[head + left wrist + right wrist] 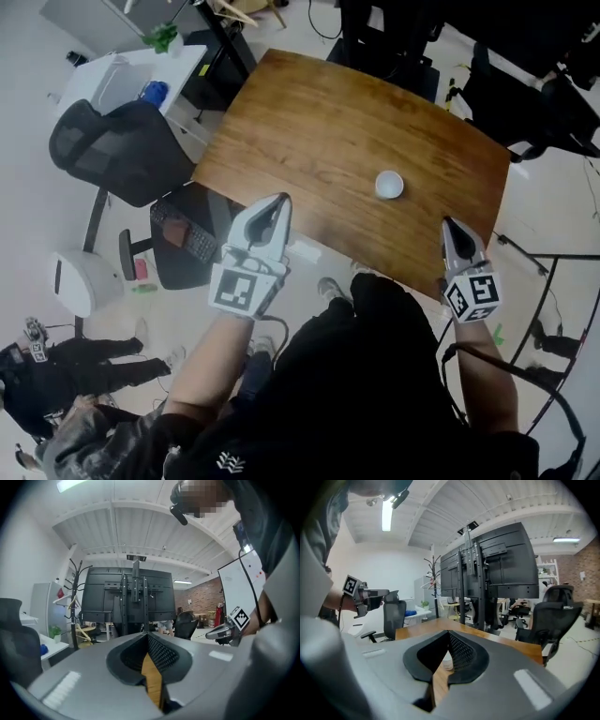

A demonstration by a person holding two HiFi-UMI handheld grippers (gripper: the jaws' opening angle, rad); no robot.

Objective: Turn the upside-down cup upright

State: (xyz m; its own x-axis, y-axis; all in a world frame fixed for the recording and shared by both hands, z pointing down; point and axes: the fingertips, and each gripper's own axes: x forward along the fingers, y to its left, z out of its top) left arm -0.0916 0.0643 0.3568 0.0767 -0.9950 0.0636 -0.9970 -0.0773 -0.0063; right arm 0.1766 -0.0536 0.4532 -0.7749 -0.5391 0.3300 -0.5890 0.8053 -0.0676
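1. While both grippers hang at the desk's near edge, the cup [389, 185] stands alone on the desk [319, 122], in its right half and nearer the near edge than the far one.
2. The right gripper [447, 223] is by the near right corner, its jaws pressed together on nothing. The cup lies ahead of it and a little to its left, apart from the tips.
3. The right gripper view shows the cup [447, 662] small, through the hollow under the closed tips.
4. The left gripper [281, 199] is further left along the near edge, well apart from the cup, jaws together and empty.
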